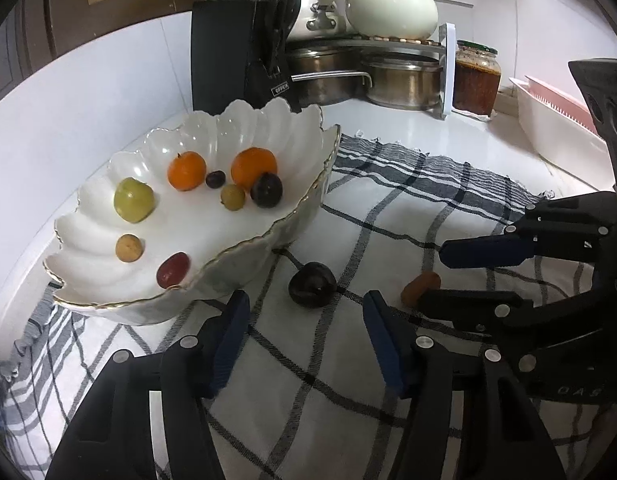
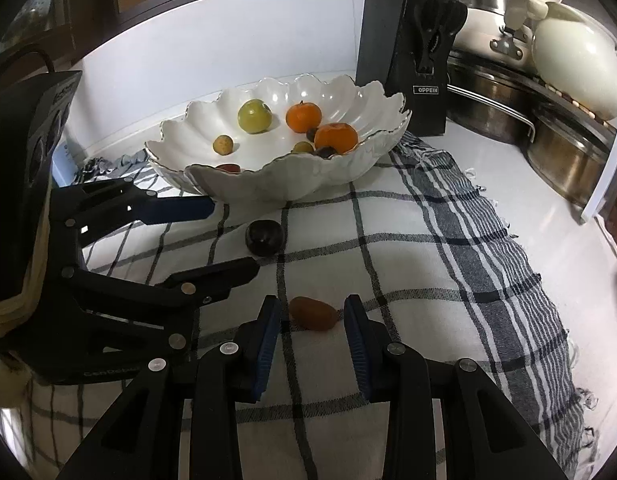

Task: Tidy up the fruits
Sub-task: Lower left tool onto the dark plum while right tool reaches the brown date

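A white scalloped bowl (image 1: 308, 208) (image 2: 292, 180) on a checked cloth holds two oranges (image 1: 187, 171), a green fruit (image 1: 134, 199), a dark plum (image 1: 266, 190) and several small fruits. A dark plum (image 1: 312, 285) (image 2: 264, 237) lies on the cloth in front of the bowl, just ahead of my open left gripper (image 1: 306, 306) (image 2: 232, 236). A small brown fruit (image 2: 313, 313) (image 1: 420, 287) lies between the fingertips of my open right gripper (image 2: 312, 312) (image 1: 436, 276), untouched.
A black knife block (image 1: 244, 52) (image 2: 404, 56) stands behind the bowl. Steel pots (image 1: 404, 80), a white ceramic pot (image 1: 392, 8), a jar (image 1: 477, 76) and a pink-white tray (image 1: 556, 128) line the back right. The cloth (image 2: 428, 280) covers the white counter.
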### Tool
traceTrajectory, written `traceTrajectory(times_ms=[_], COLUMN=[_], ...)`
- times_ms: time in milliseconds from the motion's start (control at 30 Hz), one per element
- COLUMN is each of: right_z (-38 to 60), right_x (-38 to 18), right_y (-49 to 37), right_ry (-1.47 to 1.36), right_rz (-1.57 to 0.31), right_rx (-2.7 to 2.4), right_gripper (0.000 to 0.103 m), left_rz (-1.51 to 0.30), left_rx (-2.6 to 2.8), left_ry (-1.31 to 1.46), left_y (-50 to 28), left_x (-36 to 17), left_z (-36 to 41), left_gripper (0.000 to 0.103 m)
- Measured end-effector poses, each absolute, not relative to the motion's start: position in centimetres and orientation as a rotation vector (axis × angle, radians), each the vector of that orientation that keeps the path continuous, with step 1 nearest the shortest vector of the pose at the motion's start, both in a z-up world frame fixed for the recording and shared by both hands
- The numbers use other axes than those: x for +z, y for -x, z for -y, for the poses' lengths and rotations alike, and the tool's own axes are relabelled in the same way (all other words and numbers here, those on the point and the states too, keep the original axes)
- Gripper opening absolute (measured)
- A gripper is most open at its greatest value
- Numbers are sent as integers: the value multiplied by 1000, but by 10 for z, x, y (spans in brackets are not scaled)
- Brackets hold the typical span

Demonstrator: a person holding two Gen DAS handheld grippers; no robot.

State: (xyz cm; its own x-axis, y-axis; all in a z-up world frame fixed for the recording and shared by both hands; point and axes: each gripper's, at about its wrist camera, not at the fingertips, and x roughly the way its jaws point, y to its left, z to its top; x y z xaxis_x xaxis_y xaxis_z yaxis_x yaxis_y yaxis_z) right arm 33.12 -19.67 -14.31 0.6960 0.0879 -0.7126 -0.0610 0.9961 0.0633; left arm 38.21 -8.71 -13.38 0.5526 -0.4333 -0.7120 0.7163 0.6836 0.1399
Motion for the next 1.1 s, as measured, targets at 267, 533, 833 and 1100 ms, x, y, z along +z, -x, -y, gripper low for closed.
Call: traceTrajectory(times_ms=[267, 533, 833, 1100], right_z=[198, 199, 204, 203], right_x=[-152, -158, -159, -156], right_y=[-336, -340, -345, -341], right_ry=[-59, -68, -87, -75], right_rz=[-815, -826, -831, -815], right_rx=[92, 105, 102, 101], right_gripper=[35, 34, 30, 27], left_rz=[-731, -766, -798, -798], left_rx=[-715, -719, -723, -703], left_ry=[-452, -433, -412, -398], left_y=[-391, -399, -402, -396], left_x=[-141, -145, -148, -144], left_z=[95, 102, 106, 102], left_gripper=[50, 43, 29, 29])
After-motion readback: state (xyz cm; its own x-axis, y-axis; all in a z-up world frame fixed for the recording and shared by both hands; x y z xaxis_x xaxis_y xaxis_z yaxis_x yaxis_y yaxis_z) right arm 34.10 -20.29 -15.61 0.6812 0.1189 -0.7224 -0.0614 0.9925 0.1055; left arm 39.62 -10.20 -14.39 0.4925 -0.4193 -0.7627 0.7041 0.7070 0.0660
